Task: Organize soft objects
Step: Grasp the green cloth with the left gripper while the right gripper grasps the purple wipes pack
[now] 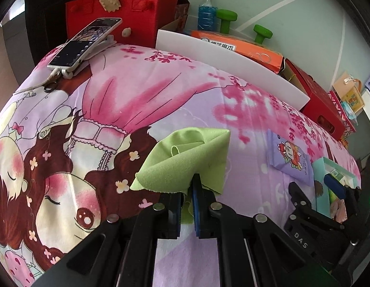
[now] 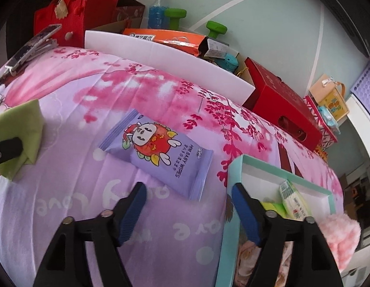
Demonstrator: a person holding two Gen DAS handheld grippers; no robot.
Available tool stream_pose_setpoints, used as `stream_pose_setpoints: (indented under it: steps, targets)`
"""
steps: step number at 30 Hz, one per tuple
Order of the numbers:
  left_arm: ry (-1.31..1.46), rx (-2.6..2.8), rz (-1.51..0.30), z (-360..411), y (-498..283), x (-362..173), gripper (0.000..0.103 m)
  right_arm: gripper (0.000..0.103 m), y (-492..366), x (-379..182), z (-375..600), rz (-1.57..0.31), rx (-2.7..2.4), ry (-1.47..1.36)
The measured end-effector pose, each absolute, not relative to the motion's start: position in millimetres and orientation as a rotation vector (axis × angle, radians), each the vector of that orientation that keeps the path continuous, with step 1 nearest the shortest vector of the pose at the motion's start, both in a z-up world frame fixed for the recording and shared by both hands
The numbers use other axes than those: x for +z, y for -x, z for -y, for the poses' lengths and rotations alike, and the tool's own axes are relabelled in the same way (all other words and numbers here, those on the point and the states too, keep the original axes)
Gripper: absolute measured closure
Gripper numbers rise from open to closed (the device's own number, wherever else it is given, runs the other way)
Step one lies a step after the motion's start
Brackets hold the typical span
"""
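Okay, my left tool (image 1: 187, 198) is clenched on the near edge of the green cloth (image 1: 185, 162), which bunches up in folds over the cartoon-print sheet (image 1: 127, 100) covering the tabletop, roughly mid-surface toward the near edge. My right tool (image 2: 188, 197) is released, jaws spread wide, hovering over the sheet with nothing between them. Just ahead of it lies the purple baby wipes pack (image 2: 158, 153), flat on the sheet, apart from the cloth. The right finger (image 2: 247, 215) sits over the left wall of the teal box (image 2: 229, 217) at the right near corner; inside the box is a green-and-white packet (image 2: 294, 202) and other soft items I can't make out. A pink fluffy item (image 2: 340, 236) hangs at the box's right side. At the far left corner a phone (image 1: 85, 43) rests on a stand. Along the far edge: white foam board (image 1: 223, 59), red felt bag (image 1: 118, 12), orange box (image 1: 244, 46), red box (image 1: 316, 100), blue bottle (image 1: 206, 12), green dumbbell (image 1: 244, 24).
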State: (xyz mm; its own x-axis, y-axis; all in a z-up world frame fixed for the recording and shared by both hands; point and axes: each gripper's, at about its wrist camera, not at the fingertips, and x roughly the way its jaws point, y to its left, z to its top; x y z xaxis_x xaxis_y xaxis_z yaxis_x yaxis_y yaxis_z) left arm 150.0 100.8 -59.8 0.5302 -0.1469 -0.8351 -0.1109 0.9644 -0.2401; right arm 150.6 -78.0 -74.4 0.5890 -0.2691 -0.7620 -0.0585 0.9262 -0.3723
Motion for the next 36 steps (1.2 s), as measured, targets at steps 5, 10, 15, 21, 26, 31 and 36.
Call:
stream_pose_setpoints:
  steps: [5, 10, 15, 21, 26, 31, 36]
  targets:
    - [0.298, -0.022, -1.019, -103.3, -150.1, -60.2, 0.095, 0.022, -161.5, -76.7, 65.3, -0.93, -0.114, 0.457]
    - [0.308, -0.024, -1.021, -104.4, -150.6, -60.5, 0.095, 0.022, -172.2, -81.6, 54.5, -0.936, -0.088, 0.527]
    - [0.319, -0.022, -1.022, -105.4, -150.2, -60.2, 0.095, 0.022, -183.3, -82.4, 51.4, -0.947, -0.057, 0.561]
    - [0.325, -0.021, -1.024, -106.3, -150.3, -61.0, 0.095, 0.022, -196.1, -81.1, 52.6, -0.986, 0.002, 0.57]
    - [0.323, -0.021, -1.026, -105.8, -150.5, -61.2, 0.095, 0.022, -205.6, -80.7, 52.5, -1.02, 0.112, 0.625]
    - [0.32, -0.021, -1.027, -105.6, -150.5, -61.1, 0.095, 0.022, -215.9, -79.8, 60.8, -1.08, 0.206, 0.588]
    - [0.317, -0.021, -1.028, -105.2, -150.8, -61.5, 0.095, 0.027, -220.5, -79.3, 67.1, -1.103, 0.243, 0.555]
